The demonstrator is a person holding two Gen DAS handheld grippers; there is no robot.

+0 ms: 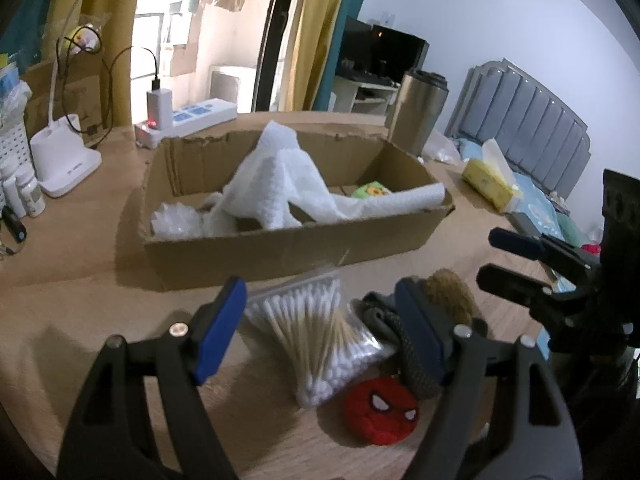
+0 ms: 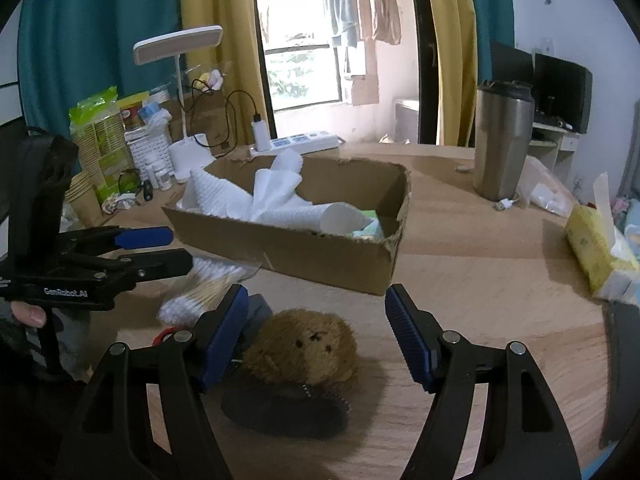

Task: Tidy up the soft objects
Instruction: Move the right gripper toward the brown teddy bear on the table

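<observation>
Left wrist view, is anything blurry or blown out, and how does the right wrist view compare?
Left wrist view: cotton swab bag and cardboard box edges smear with motion blur; the window is overexposed. Right wrist view: sharper, brown plush reads clearly; fisheye bends the curtains.

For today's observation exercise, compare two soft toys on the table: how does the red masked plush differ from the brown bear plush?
The red masked plush is bright red with white, black-edged eyes; the brown bear plush is shaggy tan with small dark stitched features. The red one lies beside the bag of cotton swabs, in front of the left gripper; the bear lies between the open fingers of the right gripper. Both rest on the wooden table, outside the cardboard box.
</observation>
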